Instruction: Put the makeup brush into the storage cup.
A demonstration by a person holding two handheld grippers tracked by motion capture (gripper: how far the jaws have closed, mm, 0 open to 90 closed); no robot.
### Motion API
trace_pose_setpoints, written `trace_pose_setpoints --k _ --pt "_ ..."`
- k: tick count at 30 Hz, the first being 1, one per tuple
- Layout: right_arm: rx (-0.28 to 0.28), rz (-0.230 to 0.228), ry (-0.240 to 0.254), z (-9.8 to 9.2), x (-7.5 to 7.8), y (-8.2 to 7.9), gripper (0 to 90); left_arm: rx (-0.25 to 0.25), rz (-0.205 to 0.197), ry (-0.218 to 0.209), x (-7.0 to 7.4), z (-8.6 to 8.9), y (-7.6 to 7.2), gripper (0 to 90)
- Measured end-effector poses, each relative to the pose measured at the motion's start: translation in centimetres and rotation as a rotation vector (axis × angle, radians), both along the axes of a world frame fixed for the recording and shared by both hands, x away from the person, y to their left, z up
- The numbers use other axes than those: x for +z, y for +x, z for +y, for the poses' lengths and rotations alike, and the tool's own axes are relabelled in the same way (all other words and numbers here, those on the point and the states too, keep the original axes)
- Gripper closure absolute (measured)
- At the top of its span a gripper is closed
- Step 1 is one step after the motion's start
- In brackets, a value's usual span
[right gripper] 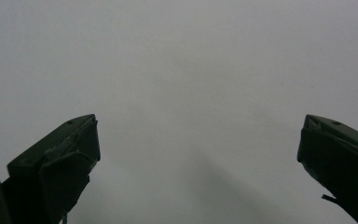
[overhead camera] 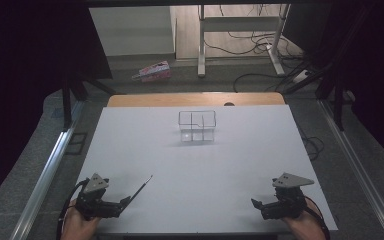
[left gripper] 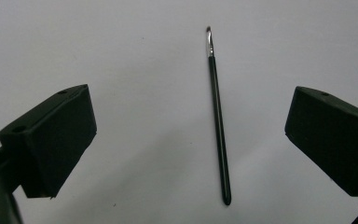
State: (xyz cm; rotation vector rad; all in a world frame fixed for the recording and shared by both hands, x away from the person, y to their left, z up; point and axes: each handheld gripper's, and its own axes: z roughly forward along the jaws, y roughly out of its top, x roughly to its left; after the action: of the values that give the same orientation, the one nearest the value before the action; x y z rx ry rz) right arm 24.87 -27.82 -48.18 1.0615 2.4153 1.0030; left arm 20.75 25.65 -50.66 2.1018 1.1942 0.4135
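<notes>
Starting at the left: left gripper (overhead camera: 125, 202) sits at the near-left corner of the white table sheet (overhead camera: 240, 160), jaws spread wide with nothing pressed between them. In the left gripper view (left gripper: 186, 154) the thin black-handled paintbrush with a silver ferrule and small dark tip (left gripper: 218, 116) lies flat on the sheet between the two jaws, touching neither and closer to the right-hand one. From the high view the paintbrush (overhead camera: 141, 189) runs diagonally from just ahead of that gripper, tip pointing away toward table centre.

Handling guess: very light, stiff along the shaft, thin and round, so it may roll or skid on the smooth sheet if only one pad hits first. Bristle end is the fragile bit. Best grab looks like mid-handle, jaws square across the shaft, low to the sheet. Needs centring first.

Mid-table, far side: small clear box with inner dividers (overhead camera: 197, 126), upright, well apart from the brush.

Right side: right gripper (overhead camera: 256, 203) rests at the near-right corner, well apart from everything. In the right gripper view (right gripper: 198, 163) its jaws stand wide apart over bare sheet, holding nothing.
</notes>
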Motion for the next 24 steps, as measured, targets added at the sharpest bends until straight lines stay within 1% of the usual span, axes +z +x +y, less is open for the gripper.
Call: trace_pose_setpoints --k 3,4,7,10,11,12,14,16,19,24 --pt "0.012 0.004 -0.006 -0.02 -0.10 0.03 0.0 0.003 -0.006 -0.004 -0.03 0.20 0.02 2.6" --pt "0.014 -0.006 -0.013 -0.04 -0.01 0.00 0.0 0.006 -0.006 -0.005 -0.02 0.24 0.00 2.5" --pt "0.011 -0.015 -0.023 -0.11 0.07 -0.01 0.0 0.011 -0.014 -0.006 0.00 0.38 0.04 1.8" --pt "0.007 -0.013 -0.044 -0.33 -0.06 0.18 0.0 0.019 -0.009 -0.027 -0.07 0.53 0.15 0.7" --pt "0.007 -0.013 -0.044 -0.33 -0.06 0.18 0.0 0.020 -0.004 -0.033 -0.09 0.56 0.19 0.7" --pt "0.000 -0.003 -0.039 -0.43 -0.16 0.25 0.0 0.020 -0.002 -0.036 -0.10 0.55 0.19 0.0" --pt "0.001 0.000 -0.035 -0.46 -0.15 0.26 0.0 0.019 0.000 -0.033 -0.08 0.51 0.19 0.0" --pt "0.002 -0.007 -0.035 -0.46 -0.06 0.24 0.0 0.023 0.006 -0.038 -0.10 0.45 0.19 0.0" --pt "0.002 -0.013 -0.029 -0.45 -0.01 0.25 0.0 0.030 0.008 -0.034 -0.08 0.48 0.21 0.0" --pt "0.004 -0.001 -0.030 -0.47 -0.11 0.29 0.0 0.039 0.009 -0.032 0.01 0.63 0.19 0.0"
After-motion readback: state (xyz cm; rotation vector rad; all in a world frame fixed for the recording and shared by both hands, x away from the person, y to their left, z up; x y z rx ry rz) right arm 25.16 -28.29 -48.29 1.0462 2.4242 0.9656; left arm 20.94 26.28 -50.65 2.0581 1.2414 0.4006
